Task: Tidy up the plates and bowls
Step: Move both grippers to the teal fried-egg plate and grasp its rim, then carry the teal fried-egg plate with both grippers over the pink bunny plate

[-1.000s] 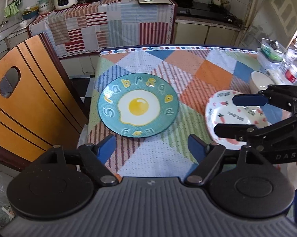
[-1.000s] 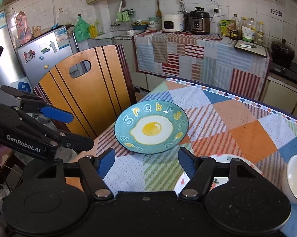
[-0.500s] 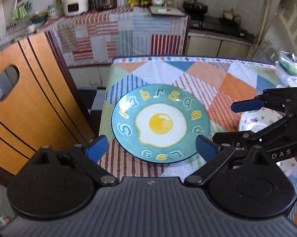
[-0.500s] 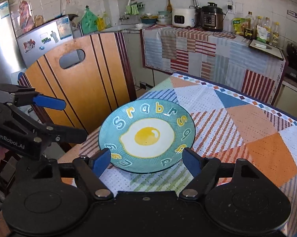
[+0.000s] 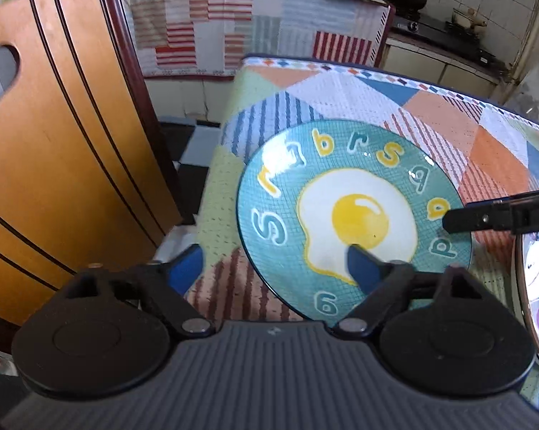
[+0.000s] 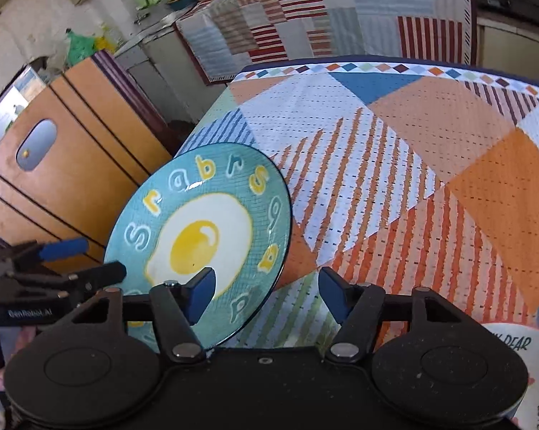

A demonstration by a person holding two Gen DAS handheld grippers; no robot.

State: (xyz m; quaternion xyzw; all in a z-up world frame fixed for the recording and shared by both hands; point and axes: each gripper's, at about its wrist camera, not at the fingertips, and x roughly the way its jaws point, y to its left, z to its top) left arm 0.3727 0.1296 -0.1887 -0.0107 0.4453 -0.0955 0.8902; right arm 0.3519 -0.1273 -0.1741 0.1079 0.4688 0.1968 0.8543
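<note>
A teal plate with a fried-egg picture and letters lies on the patchwork tablecloth near the table's left edge; it also shows in the right wrist view. My left gripper is open and straddles the plate's near-left rim, its right finger over the plate. My right gripper is open and straddles the plate's right rim, its left finger over the plate. A white plate with red prints lies to the right, its edge also showing in the right wrist view.
A wooden chair back stands close against the table's left side. The patchwork table stretches away behind the plates. A cloth-covered counter with appliances and a stove stands at the back.
Both grippers have moved forward and down to the teal plate, and each now has one finger over its rim. The plate looks much larger and nearer in both views.
</note>
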